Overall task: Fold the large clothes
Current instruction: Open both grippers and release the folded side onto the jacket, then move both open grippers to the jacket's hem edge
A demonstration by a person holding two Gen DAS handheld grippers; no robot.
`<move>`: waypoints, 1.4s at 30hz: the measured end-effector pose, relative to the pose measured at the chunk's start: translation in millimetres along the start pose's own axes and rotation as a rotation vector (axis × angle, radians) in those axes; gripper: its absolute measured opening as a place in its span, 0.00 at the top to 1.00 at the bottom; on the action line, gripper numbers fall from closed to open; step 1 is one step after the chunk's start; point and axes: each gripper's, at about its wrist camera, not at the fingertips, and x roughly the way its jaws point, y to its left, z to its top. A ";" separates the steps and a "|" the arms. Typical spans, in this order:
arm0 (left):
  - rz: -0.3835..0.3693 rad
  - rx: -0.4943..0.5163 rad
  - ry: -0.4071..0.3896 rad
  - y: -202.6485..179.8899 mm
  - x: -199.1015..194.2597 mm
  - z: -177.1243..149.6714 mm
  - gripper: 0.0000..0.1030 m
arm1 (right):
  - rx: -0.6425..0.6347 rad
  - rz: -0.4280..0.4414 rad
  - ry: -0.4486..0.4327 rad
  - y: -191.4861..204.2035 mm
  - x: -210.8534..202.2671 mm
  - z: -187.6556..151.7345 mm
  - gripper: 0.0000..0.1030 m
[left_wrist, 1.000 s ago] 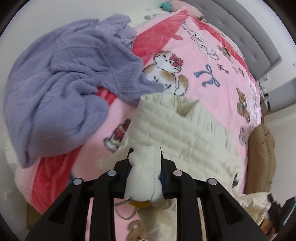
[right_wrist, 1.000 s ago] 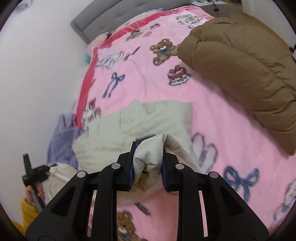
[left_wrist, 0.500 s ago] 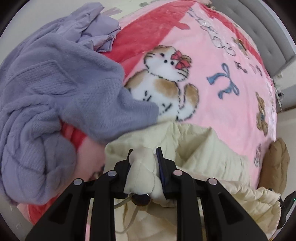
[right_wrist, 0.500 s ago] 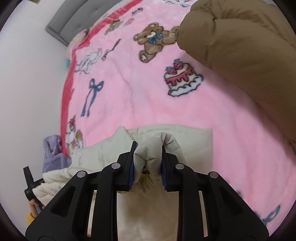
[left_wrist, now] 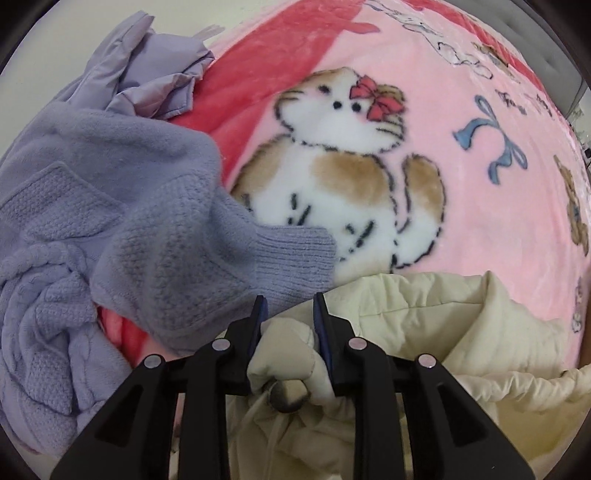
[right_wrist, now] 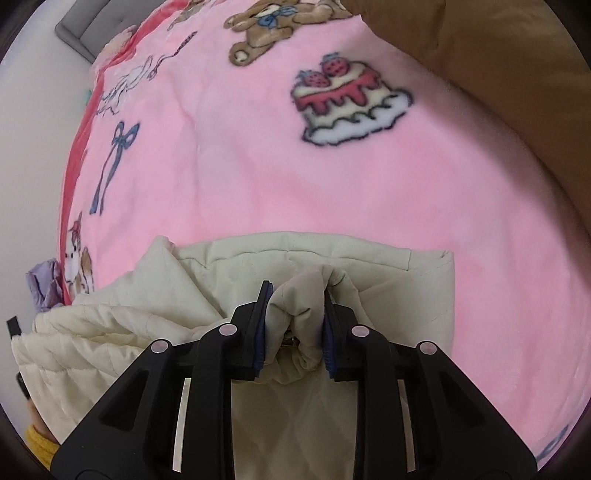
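Note:
A cream quilted jacket (left_wrist: 424, 317) lies folded over on the pink cartoon blanket (left_wrist: 461, 92), its far edge flat on the bed. My left gripper (left_wrist: 287, 302) points steeply down and pinches a bunched cream fold with a dark toggle below it. Its jaws are opening, with the fabric still between the pads. In the right wrist view the same jacket (right_wrist: 240, 266) spreads to the left. My right gripper (right_wrist: 297, 291) holds another bunched fold of it low over the blanket (right_wrist: 258, 166). Those jaws are opening too, and the fabric still touches both pads.
A lilac knit sweater (left_wrist: 110, 221) and a lilac padded garment (left_wrist: 155, 77) are heaped at the left, the sweater's cuff touching the jacket's edge. A brown puffer jacket (right_wrist: 498, 74) fills the right side. A grey headboard (right_wrist: 77, 33) is far back. A yellow sleeve (right_wrist: 40, 443) shows bottom left.
Both grippers have come down and forward toward the bed with the cream jacket in them. The jacket's folded edge now rests on the blanket, and the lilac sweater looms much closer.

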 end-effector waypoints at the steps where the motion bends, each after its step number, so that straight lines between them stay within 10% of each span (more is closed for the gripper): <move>1: 0.009 0.002 -0.002 -1.4 -0.2 0.4 0.75 | 0.014 0.006 -0.004 0.7 -6.2 1.2 0.75; 4: 0.008 0.002 -0.002 -1.6 -2.0 1.0 0.75 | 0.083 0.039 -0.019 -2.0 -31.6 5.1 0.63; 6: 0.003 0.000 -0.003 -0.7 -3.2 0.3 0.75 | 0.114 0.093 -0.048 -4.5 -56.1 8.4 0.26; 11: 0.000 0.009 -0.012 -2.6 -8.7 -2.3 0.75 | 0.029 0.089 -0.221 6.3 -136.2 7.0 0.25; 14: -0.019 0.002 -0.014 0.9 -12.2 -2.2 0.74 | -0.298 0.181 -0.348 57.4 -177.7 -25.6 0.35; 17: -0.024 0.025 -0.021 4.4 -17.8 -3.6 0.72 | -0.739 0.278 -0.422 132.0 -183.1 -95.4 0.81; 19: -0.028 0.050 -0.033 3.1 -21.9 -4.6 0.72 | -0.988 0.395 -0.393 170.8 -169.4 -142.0 0.84; 22: -0.045 0.047 -0.027 5.6 -24.2 -4.9 0.71 | -1.180 0.180 -0.413 219.3 -122.4 -183.9 0.86; 26: -0.143 0.000 -0.063 25.8 -40.2 -3.2 0.59 | -1.097 -0.012 -0.348 234.9 -65.6 -175.3 0.86; 29: -0.260 -0.022 -0.166 43.9 -66.5 -2.2 0.35 | -1.013 -0.016 -0.316 228.3 -41.9 -158.3 0.86; 36: -0.446 0.067 -0.474 67.0 -134.9 -38.3 0.20 | -0.996 -0.066 -0.312 232.7 -5.2 -150.6 0.86; 42: -0.392 0.319 -0.312 22.3 -100.9 -65.8 0.19 | -0.950 -0.025 -0.253 234.1 11.0 -135.7 0.83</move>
